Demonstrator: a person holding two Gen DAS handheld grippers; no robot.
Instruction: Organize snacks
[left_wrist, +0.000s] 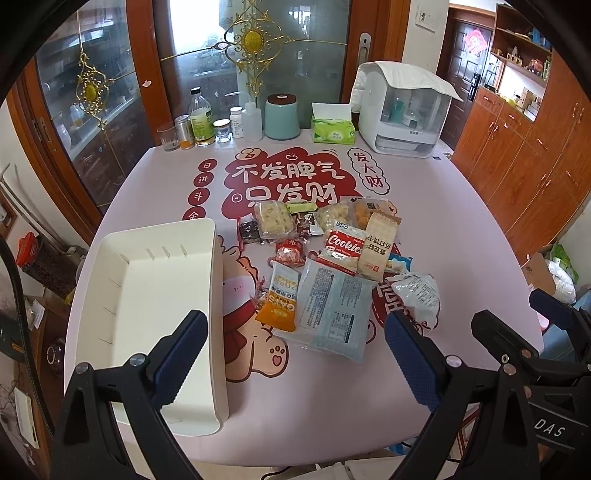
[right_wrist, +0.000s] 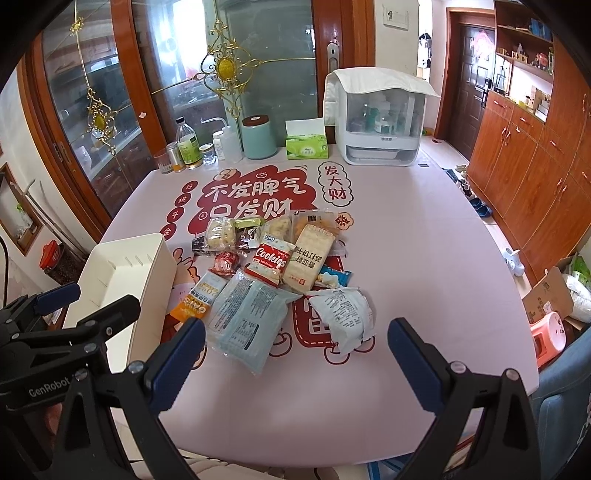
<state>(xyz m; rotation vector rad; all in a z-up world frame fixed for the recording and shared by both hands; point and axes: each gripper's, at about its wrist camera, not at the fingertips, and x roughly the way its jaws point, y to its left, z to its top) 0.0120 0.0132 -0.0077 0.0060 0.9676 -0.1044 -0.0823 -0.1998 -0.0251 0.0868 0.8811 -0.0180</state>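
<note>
White plastic tray (left_wrist: 159, 295) sits empty ahead-left of the left gripper (left_wrist: 295, 354), whose jaws gape wide, holding nothing. Ahead lies the snack pile (left_wrist: 325, 258), packets overlapping. The right gripper (right_wrist: 297, 360) is equally wide and empty. A slick pale-blue bag (right_wrist: 245, 317) could slip, dragging neighbours tableward.

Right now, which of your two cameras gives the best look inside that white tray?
The left wrist view. There the white tray lies close and its bare floor and slotted walls show, though one finger hides a corner. The right wrist view shows the white tray pushed to the edge, partly behind the left gripper.
</note>
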